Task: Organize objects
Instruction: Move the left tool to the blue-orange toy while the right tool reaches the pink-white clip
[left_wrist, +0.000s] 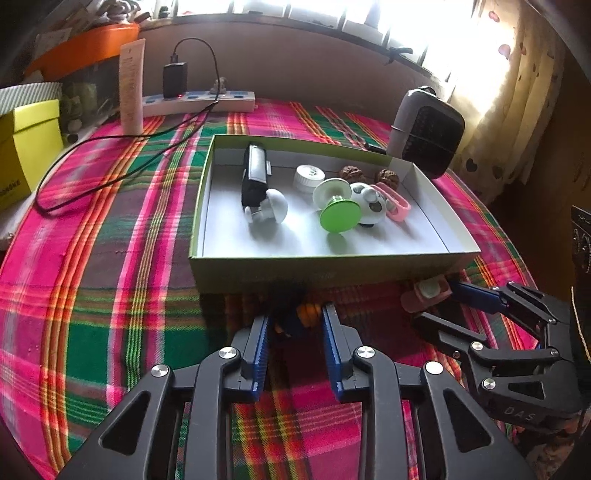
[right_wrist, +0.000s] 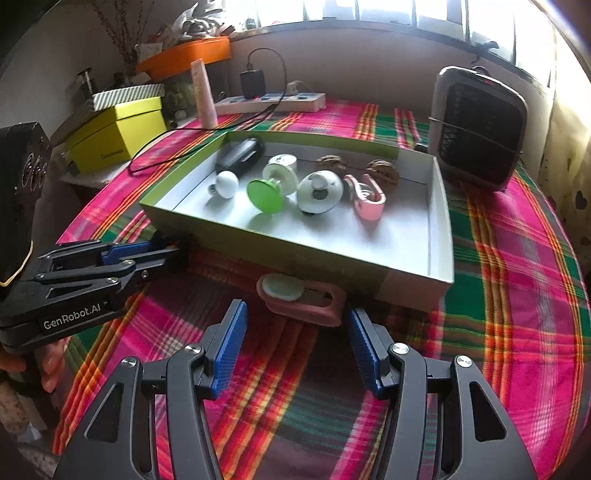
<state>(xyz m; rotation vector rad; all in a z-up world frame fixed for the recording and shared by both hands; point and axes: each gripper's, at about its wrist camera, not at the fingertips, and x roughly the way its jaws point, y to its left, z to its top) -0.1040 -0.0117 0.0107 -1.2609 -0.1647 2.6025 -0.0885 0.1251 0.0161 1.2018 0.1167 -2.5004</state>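
On the plaid cloth, just in front of the shallow green box (left_wrist: 314, 275), my left gripper (left_wrist: 295, 314) is shut on a small dark blue and orange object (left_wrist: 301, 317). In the right wrist view the left gripper (right_wrist: 180, 251) shows from the side with its jaws close together. My right gripper (right_wrist: 295, 312) is open, its blue pads on either side of a pink holder with a white round pad (right_wrist: 295, 295) that lies against the box wall (right_wrist: 332, 266). The pads do not press on it. Inside the box lie a black device (left_wrist: 255, 173), a green-and-white spool (left_wrist: 338, 206) and a pink clip (right_wrist: 367, 201).
A dark heater (right_wrist: 480, 125) stands behind the box's right corner. A power strip (left_wrist: 199, 101) with a charger and a black cable (left_wrist: 110, 173) lies at the back left, beside an upright tube (left_wrist: 131, 88). A yellow box (right_wrist: 118, 133) sits past the table's left edge.
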